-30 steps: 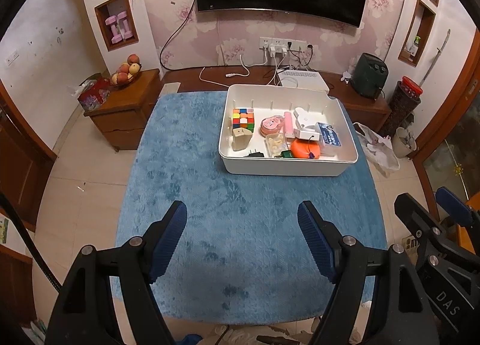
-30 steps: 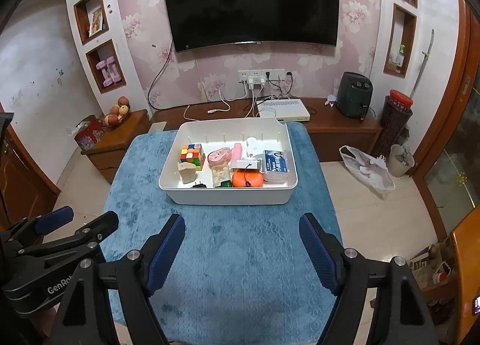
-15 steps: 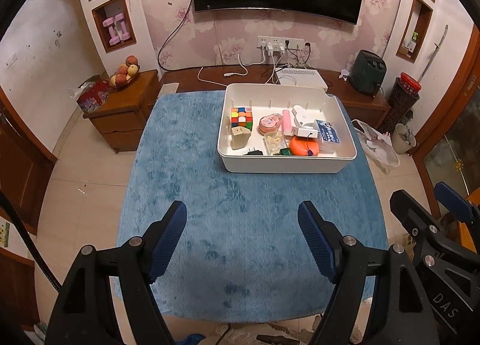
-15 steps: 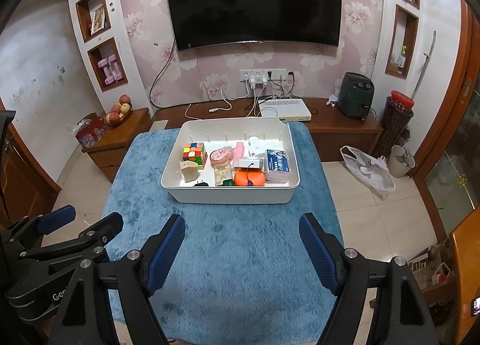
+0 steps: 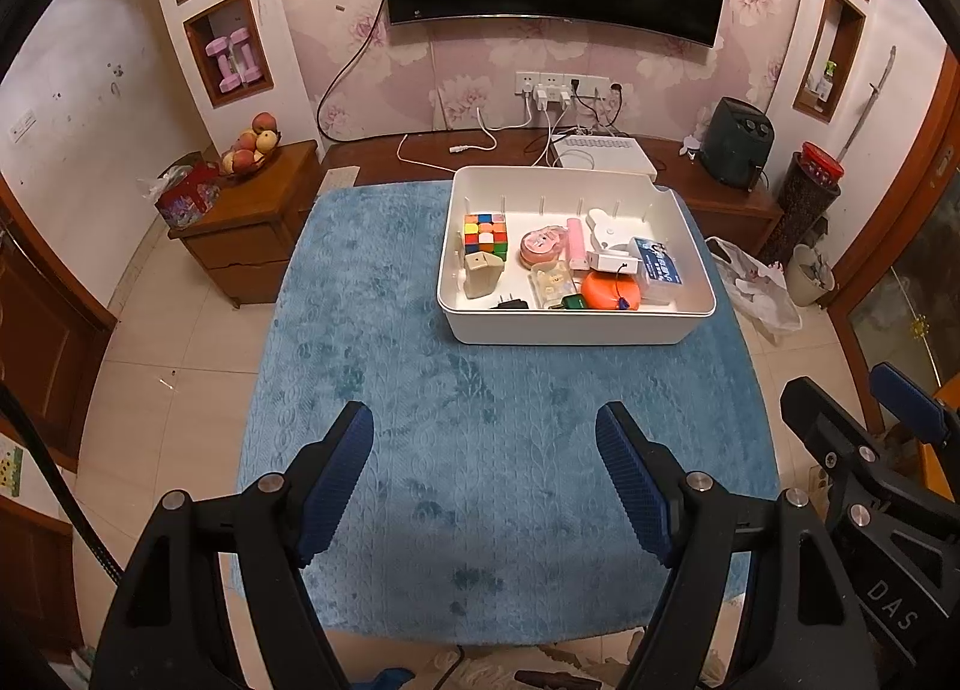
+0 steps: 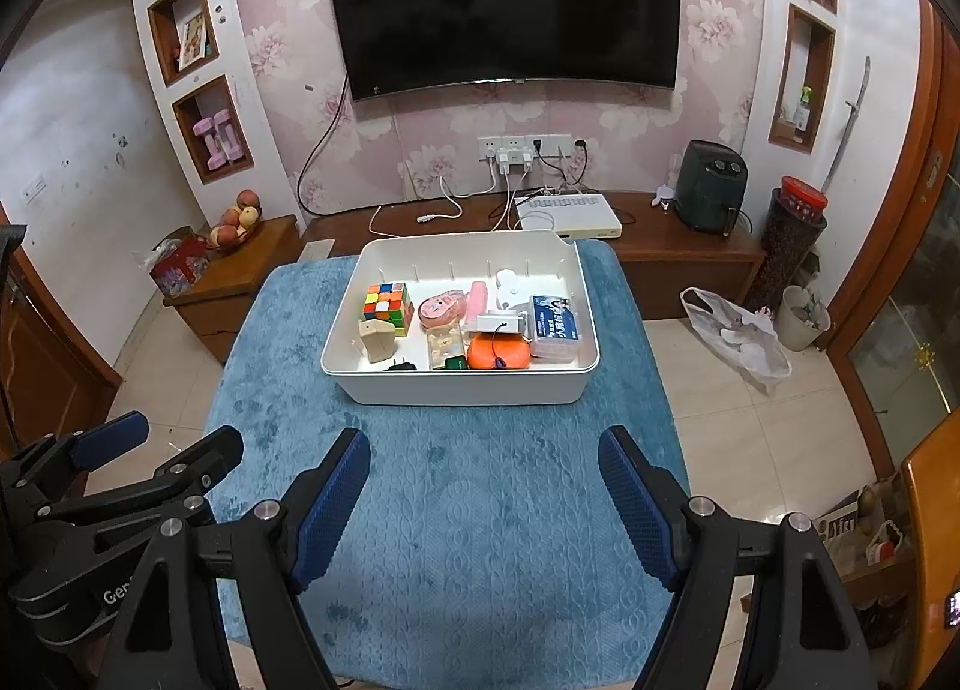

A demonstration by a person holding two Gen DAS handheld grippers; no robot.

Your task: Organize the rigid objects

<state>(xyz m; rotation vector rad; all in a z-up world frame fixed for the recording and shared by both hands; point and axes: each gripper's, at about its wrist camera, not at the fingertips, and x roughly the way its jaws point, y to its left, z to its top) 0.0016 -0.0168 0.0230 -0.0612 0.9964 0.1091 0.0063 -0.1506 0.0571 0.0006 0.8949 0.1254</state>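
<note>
A white bin (image 5: 576,327) (image 6: 462,387) stands at the far side of the blue-covered table (image 5: 420,390) (image 6: 480,510). It holds a colour cube (image 5: 485,234) (image 6: 388,300), a beige block (image 5: 482,276), a pink round case (image 5: 542,247), an orange case (image 5: 609,291) (image 6: 498,353), a blue-labelled box (image 5: 659,267) (image 6: 557,324) and several small items. My left gripper (image 5: 485,429) is open and empty above the table's near part. My right gripper (image 6: 485,447) is open and empty, well short of the bin.
A wooden side cabinet with a fruit bowl (image 5: 249,150) and a red box (image 5: 186,195) stands to the left. A low TV bench (image 6: 660,246) with cables and a white box runs behind the table. A plastic bag (image 6: 738,336) and bin lie on the floor, right.
Both grippers have drawn back and risen a little from the bin, so it looks smaller and farther. Both stay open and empty. Nothing in the bin has moved.
</note>
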